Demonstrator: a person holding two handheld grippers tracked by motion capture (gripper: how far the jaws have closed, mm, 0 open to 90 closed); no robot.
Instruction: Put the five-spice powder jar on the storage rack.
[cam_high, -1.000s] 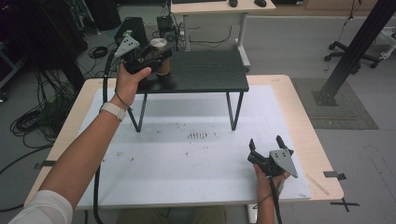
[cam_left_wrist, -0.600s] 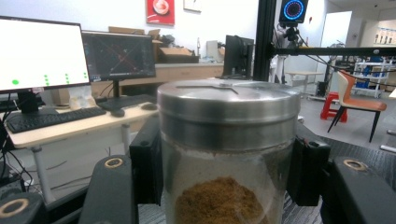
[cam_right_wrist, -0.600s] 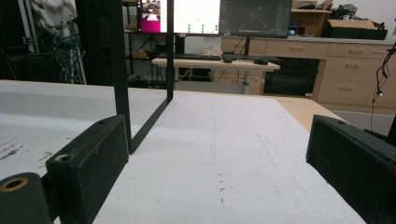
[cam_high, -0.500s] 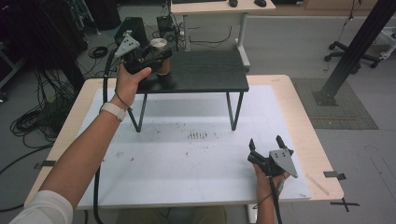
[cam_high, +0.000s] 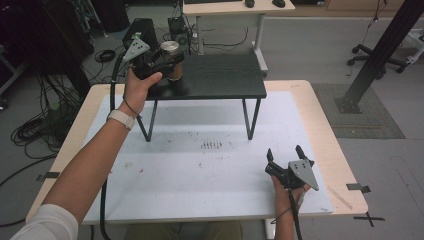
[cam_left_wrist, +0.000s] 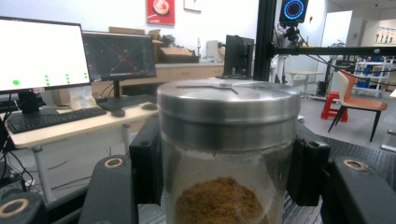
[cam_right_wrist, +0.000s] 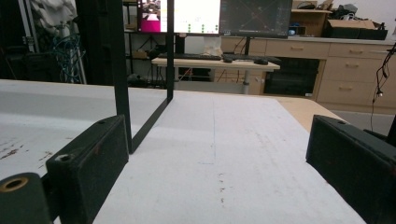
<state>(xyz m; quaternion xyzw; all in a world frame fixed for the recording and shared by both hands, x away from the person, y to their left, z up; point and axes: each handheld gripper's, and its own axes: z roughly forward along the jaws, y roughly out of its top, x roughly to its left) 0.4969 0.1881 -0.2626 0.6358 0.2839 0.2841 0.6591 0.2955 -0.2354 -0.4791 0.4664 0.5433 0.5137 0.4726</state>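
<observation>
A white sheet (cam_high: 200, 165) covers most of a pale wooden table (cam_high: 325, 115), and on its far half stands a low black stand (cam_high: 220, 77) on thin legs; past the table lie grey floor, tangled cables, a second desk and an office chair. The left gripper (cam_high: 167, 62) reaches over the stand's left end, its jaws closed against the sides of a glass jar (cam_left_wrist: 229, 154) with a metal lid (cam_left_wrist: 229, 100); the jar stands upright between them, right in front of that gripper's camera, with brown powder heaped in its lower part. To that gripper's right the stand's top lies bare to its far corner. The right gripper (cam_high: 286, 156) rests near the sheet's front right corner, jaws spread wide with nothing between them; ahead of it the sheet runs flat and free, with one stand leg (cam_right_wrist: 122, 70) close on its left and the table edge near on its right. Faint brown specks (cam_high: 212, 145) mark the sheet between the grippers. The jar's base is cut off in the left gripper view and hidden behind the gripper from above, so whether it touches the stand cannot be told.
</observation>
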